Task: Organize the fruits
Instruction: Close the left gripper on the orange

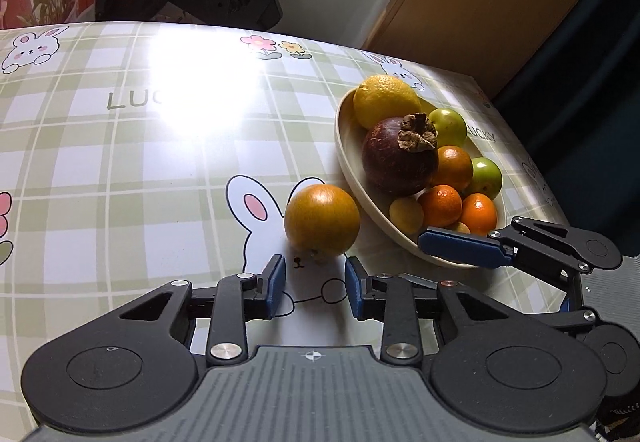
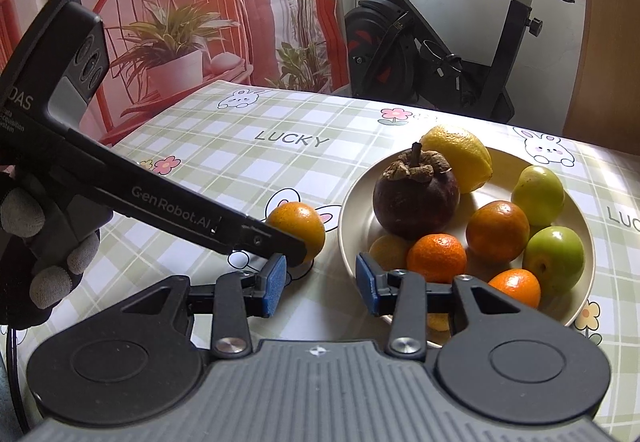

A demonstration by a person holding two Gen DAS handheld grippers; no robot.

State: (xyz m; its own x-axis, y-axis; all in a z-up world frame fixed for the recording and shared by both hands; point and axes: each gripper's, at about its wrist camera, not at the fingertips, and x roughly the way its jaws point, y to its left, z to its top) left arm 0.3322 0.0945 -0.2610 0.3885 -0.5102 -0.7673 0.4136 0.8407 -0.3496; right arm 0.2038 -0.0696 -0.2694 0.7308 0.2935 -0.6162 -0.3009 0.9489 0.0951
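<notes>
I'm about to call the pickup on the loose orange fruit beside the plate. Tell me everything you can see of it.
The loose orange fruit is round, smooth and glossy, orange-yellow, with a small brownish scar low on its near side. It sits alone on the checked tablecloth, on a printed rabbit, just outside the cream plate; whether it touches the rim is unclear. The left tool sits just short of it, blue pads apart, gripping nothing.

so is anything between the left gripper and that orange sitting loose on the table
Nothing visible. The loose orange lies just ahead of the left gripper, bare tablecloth between them. The plate sits to its right, and the right gripper is over the plate's near rim.
</notes>
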